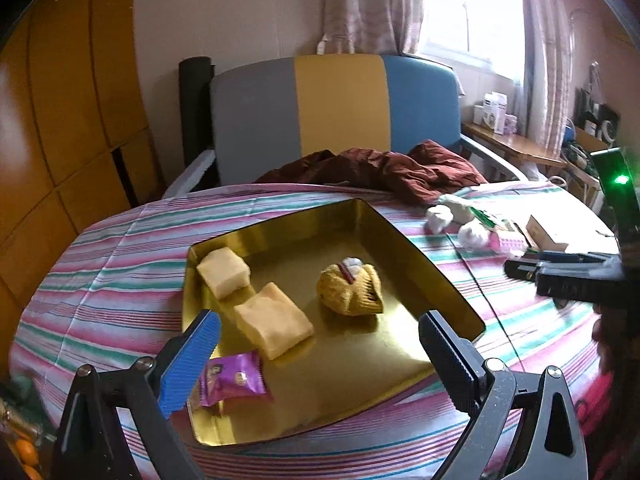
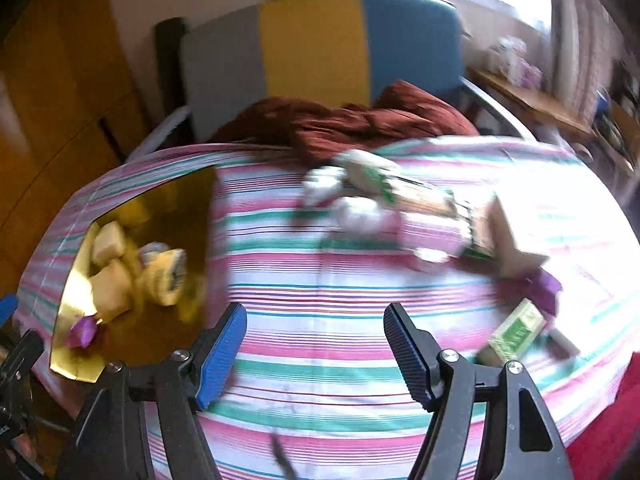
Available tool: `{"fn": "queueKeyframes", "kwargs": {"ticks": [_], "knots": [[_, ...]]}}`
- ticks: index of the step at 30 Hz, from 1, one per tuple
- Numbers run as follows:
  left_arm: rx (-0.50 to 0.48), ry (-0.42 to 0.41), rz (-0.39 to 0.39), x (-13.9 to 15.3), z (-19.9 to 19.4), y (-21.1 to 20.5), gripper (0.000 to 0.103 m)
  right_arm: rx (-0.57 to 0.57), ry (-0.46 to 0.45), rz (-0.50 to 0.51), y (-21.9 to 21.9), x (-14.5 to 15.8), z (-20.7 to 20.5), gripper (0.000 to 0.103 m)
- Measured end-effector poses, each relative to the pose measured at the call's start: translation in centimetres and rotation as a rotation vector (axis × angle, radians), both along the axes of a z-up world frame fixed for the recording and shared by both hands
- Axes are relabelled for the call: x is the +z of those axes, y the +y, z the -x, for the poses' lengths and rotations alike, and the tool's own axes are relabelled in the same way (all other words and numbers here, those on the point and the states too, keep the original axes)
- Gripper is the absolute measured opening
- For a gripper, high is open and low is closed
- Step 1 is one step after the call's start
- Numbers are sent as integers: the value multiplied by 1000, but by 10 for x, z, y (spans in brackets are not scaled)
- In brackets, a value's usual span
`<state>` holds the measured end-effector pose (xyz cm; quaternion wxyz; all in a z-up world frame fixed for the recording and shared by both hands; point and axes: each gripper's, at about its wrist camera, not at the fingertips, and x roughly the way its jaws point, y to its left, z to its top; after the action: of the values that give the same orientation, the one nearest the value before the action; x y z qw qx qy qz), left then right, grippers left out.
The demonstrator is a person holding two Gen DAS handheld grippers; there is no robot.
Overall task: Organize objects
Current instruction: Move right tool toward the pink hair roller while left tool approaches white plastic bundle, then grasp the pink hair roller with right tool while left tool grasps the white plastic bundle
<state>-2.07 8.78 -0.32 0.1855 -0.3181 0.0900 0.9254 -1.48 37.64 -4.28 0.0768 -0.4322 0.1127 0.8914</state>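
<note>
A gold tray (image 1: 400, 240) lies on the striped tablecloth and holds two pale wrapped cakes (image 1: 272, 320), a yellow pastry (image 1: 352, 288) and a purple snack packet (image 1: 232, 380). My left gripper (image 1: 320, 352) is open and empty, hovering over the tray's near edge. My right gripper (image 2: 316, 356) is open and empty over bare cloth, right of the tray (image 2: 80, 360); it also shows at the right of the left wrist view (image 1: 560, 272). Loose items lie to the right: white wrapped pieces (image 2: 360, 208), a green-and-white box (image 2: 516, 332), a purple packet (image 2: 544, 288) and a cardboard box (image 2: 512, 236).
A dark red cloth (image 1: 380, 172) is bunched at the table's far edge, before a grey, yellow and blue chair (image 1: 340, 104). A wooden cabinet (image 1: 60, 120) stands left. A side table with boxes (image 1: 516, 144) is far right. The right wrist view is motion-blurred.
</note>
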Motion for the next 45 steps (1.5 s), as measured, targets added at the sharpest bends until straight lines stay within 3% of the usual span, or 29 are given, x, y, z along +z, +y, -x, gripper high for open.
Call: {"fn": "queueKeyframes", "kwargs": {"ticks": [6, 13, 20, 26, 38, 41, 45], "knots": [[-38, -22, 4, -6, 2, 13, 100, -128, -45, 1, 67, -1, -8, 72], [-97, -39, 20, -12, 5, 35, 100, -140, -103, -14, 103, -13, 19, 72], [-126, -70, 40, -20, 12, 52, 100, -80, -97, -15, 100, -26, 66, 75], [-139, -79, 47, -23, 19, 62, 100, -79, -149, -65, 103, -49, 95, 76], [-191, -97, 45, -25, 30, 93, 100, -52, -175, -68, 106, -65, 106, 76], [-204, -101, 50, -27, 30, 99, 100, -36, -177, -80, 104, -65, 106, 67], [-211, -108, 54, -29, 31, 104, 100, -14, -183, -82, 101, -63, 105, 67]]}}
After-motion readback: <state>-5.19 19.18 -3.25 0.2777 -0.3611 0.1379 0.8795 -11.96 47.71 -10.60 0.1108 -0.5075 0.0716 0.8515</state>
